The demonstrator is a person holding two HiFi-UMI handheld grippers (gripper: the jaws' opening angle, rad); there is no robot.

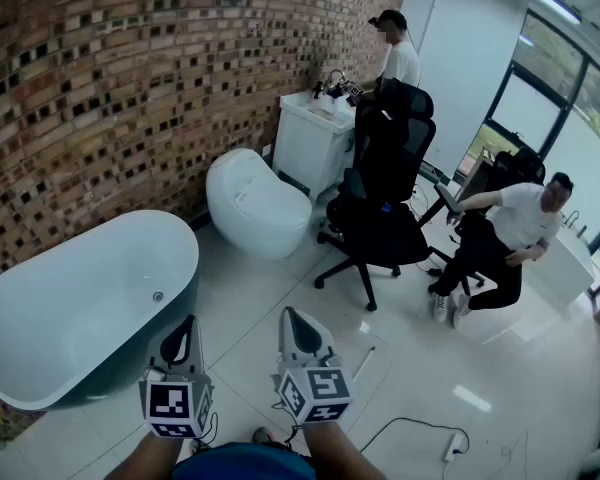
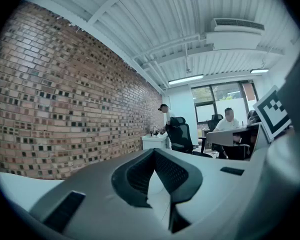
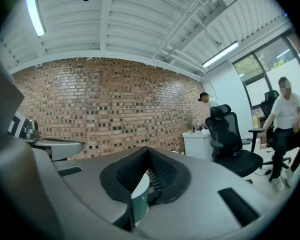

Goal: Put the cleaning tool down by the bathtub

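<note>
Nearest us, left gripper (image 1: 187, 324) at bottom centre: jaws closed, nothing between. We note right gripper (image 1: 292, 316) beside it, likewise closed, empty; bathtub (image 1: 98, 230) lower left.

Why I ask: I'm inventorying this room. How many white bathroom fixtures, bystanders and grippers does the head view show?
White bathroom fixtures: 3 (bathtub, toilet, washbasin cabinet)
Bystanders: 2 (standing person, seated person)
Grippers: 2 (left gripper, right gripper)
Total: 7
</note>
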